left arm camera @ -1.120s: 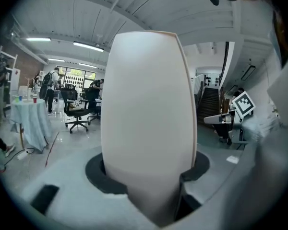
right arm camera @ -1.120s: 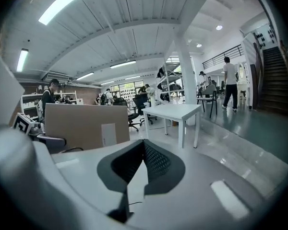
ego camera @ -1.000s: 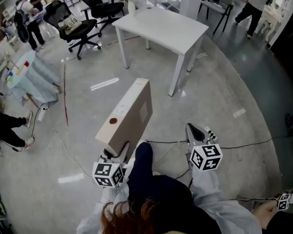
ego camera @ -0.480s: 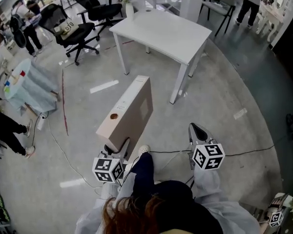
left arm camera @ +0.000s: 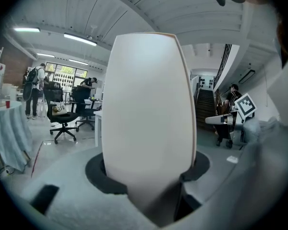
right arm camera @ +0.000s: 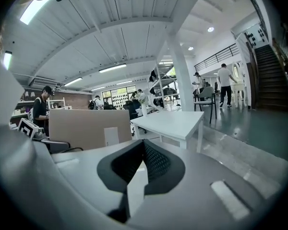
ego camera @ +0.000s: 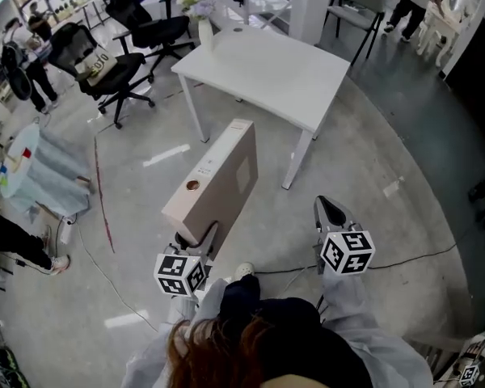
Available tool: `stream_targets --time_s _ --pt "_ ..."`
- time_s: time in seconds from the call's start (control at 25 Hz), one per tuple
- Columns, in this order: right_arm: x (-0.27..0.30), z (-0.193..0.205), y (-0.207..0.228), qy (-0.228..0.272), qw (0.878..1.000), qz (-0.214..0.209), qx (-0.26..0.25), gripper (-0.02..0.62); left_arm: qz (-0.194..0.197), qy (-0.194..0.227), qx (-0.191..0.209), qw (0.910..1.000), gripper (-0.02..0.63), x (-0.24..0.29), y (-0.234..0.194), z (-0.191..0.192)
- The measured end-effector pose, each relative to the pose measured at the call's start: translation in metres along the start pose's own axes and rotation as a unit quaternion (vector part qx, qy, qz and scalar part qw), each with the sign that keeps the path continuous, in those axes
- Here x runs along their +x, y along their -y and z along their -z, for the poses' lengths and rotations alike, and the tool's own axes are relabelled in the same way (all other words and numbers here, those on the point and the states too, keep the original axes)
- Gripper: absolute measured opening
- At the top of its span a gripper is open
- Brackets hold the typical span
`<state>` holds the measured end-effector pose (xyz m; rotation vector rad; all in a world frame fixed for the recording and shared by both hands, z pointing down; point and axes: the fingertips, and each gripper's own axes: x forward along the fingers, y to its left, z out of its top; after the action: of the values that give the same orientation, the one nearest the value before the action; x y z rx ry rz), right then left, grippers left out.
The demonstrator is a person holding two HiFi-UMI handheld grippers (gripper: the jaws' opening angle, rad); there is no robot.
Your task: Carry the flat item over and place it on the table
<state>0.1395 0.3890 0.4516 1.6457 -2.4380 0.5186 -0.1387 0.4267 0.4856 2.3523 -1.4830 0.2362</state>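
Left hand-held gripper (ego camera: 196, 241) is clenched on the near end of the flat cardboard box (ego camera: 214, 184). The left gripper view shows the box (left arm camera: 146, 109) wedged between the jaws and filling most of the frame. The box stands on edge, with its long axis running from the gripper away toward the white bench (ego camera: 283, 71). It's held above the floor (ego camera: 372, 160), not on the bench. Its far end sits just short of the bench's near-left edge.

There's a round brown spot (ego camera: 192, 186) on the box's top edge and a pale label (ego camera: 242, 170) on its right face.

Right hand-held gripper (ego camera: 327, 210) is clenched on nothing. In the right gripper view the jaws (right arm camera: 141, 157) meet with nothing between them. It sits to the right of the box, well apart from it, and points the same way. That view shows the box (right arm camera: 89, 128) at left and the bench (right arm camera: 173, 121) ahead.

The bench top is bare apart from a small item at its far-left corner, too small to identify. Two black office chairs (ego camera: 97, 59) stand at the far left. A cloth-covered round table (ego camera: 40, 168) is at the left edge.
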Motion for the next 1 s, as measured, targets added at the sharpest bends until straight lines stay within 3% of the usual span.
stream_targets --time_s 0.4,0.8,1.0 --pt "0.077 -0.03 -0.004 0.024 1.0 0.013 0.006 0.009 0.008 0.01 0.011 0.9999 0.268 0.048 -0.063 -0.034" --pt "0.089 0.014 -0.014 -0.029 0.999 -0.006 0.027 0.009 -0.003 -0.022 -0.033 0.9992 0.268 0.044 -0.073 -0.001" --pt "0.119 0.015 -0.007 -0.037 0.999 -0.01 0.033 0.009 -0.014 -0.03 -0.039 0.9987 0.268 0.061 -0.091 0.0"
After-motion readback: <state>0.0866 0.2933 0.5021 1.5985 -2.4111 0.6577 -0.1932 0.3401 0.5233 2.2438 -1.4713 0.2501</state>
